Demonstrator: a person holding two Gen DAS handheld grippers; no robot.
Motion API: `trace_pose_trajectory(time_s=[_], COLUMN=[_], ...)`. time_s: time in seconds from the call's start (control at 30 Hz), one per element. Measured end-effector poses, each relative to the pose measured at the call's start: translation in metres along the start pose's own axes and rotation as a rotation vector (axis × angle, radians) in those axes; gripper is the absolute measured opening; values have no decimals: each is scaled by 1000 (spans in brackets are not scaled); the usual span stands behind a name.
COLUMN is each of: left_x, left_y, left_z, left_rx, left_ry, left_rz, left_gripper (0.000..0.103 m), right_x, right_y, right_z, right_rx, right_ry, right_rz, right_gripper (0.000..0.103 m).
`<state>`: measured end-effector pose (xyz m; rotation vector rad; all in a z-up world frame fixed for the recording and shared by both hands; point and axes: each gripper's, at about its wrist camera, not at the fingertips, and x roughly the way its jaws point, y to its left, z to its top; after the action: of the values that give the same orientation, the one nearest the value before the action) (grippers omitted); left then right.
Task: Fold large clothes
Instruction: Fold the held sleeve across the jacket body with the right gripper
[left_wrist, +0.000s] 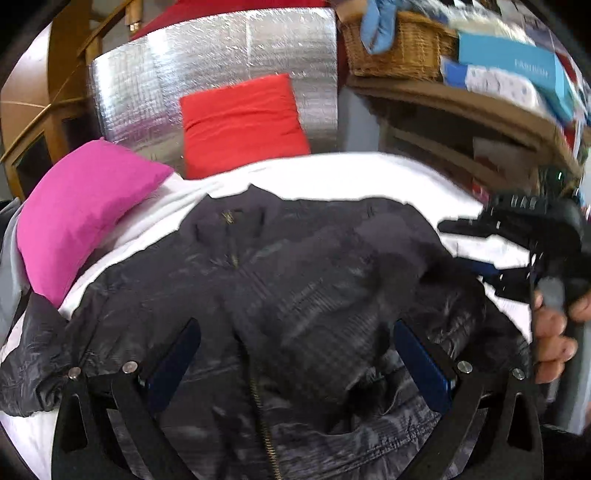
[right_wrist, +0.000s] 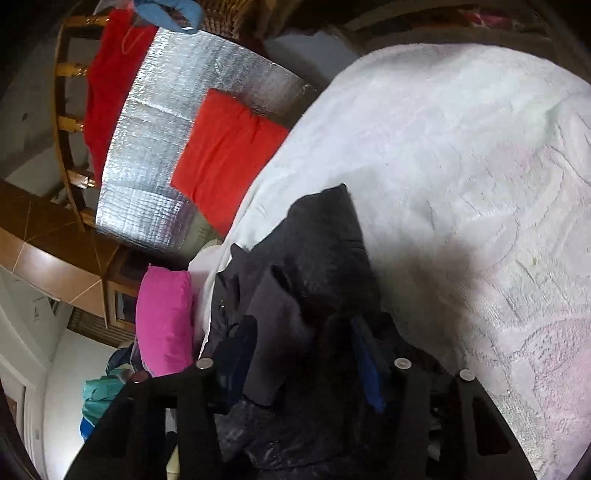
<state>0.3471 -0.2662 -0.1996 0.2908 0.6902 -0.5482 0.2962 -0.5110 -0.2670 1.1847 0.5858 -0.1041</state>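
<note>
A black puffer jacket (left_wrist: 295, 258) lies front up on the white bed cover (left_wrist: 351, 173), its zip running toward me. My left gripper (left_wrist: 297, 328) hovers over the jacket's lower front, open wide, with nothing pinched between the blue pads. At the jacket's right edge a hand (left_wrist: 550, 332) holds my right gripper (left_wrist: 452, 245), rolled on its side. In the right wrist view the jacket (right_wrist: 325, 240) bunches between the fingers of the right gripper (right_wrist: 299, 325). The pads still stand apart, and the white cover (right_wrist: 461, 147) stretches beyond.
A pink pillow (left_wrist: 81, 210) lies at the jacket's left and a red cushion (left_wrist: 243, 125) leans on a silver foil panel (left_wrist: 221, 55) behind the bed. A wicker basket (left_wrist: 399, 48) and boxes sit on a wooden shelf (left_wrist: 461, 110) at the right.
</note>
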Motion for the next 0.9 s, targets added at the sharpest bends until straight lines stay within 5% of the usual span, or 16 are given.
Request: trace_pose_trajectory(time_s=[0.2,0.47,0.63,0.9], left_x=[15,9,0,-18], left_y=[24,77,104,118], left_z=[-7,-29,-43,-57], left_rx=[-40,-123,-185,-152], left_ry=[55,148,184,174], left_rz=[97,157,108,131], left_gripper=[90,89,89,89], right_x=[-1,-4,20,67], right_y=[-4,38,43,55], right_z=[-5,-22,-33,-66], right_rx=[-8,-203,-199,-138], right_ry=[19,-26,98,290], right_rz=[3,17,131,302], right_gripper=[54,54,54,54])
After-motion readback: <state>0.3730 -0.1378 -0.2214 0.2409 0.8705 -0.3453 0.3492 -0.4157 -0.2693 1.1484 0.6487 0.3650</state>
